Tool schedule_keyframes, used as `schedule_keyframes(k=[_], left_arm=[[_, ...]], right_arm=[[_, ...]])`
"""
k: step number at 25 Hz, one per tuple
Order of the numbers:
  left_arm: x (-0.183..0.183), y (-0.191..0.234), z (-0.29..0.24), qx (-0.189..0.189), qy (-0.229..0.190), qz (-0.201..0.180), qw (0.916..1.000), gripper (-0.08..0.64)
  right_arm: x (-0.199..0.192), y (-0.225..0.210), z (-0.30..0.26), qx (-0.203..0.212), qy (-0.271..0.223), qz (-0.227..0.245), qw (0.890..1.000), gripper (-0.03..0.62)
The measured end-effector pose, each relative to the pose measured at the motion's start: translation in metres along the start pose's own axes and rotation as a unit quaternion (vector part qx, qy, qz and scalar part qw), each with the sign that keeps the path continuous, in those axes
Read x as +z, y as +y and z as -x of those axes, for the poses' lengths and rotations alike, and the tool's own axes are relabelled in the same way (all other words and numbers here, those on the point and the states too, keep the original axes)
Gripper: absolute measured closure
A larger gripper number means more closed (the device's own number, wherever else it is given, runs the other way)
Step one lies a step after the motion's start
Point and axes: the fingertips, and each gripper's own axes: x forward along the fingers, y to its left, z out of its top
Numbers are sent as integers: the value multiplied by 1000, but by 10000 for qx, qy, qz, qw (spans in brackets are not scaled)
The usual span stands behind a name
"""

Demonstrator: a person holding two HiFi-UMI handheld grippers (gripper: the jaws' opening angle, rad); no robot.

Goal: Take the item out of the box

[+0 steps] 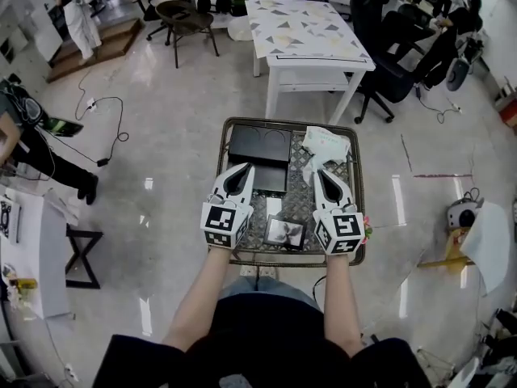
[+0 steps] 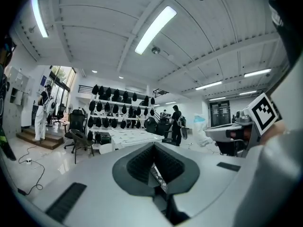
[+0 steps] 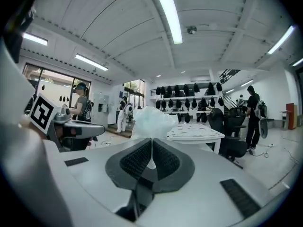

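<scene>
Head view: 1 tray (image 1: 297,204); L gripper (image 1: 249,166) together, empty; R gripper (image 1: 321,170) clamped on 1 white bag (image 1: 327,145)

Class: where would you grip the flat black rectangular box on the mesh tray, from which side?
Probably pinch the right short edge of the flat black rectangular box, coming from the right: it lies flat, looks too wide to span, and bare mesh tray shows beside that edge.

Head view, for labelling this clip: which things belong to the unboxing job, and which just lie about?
Job: black box, white bag, right gripper shut on the bag, left gripper.
Lying about: patterned table, chair.
</scene>
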Motion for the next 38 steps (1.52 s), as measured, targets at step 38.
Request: schedule_keyframes(k=[38], left_arm=[[-13,-21,13,-98,109,-73,9999,540]], right_arm=[[-36,-1,54,-399,-256,-485,9977,579]])
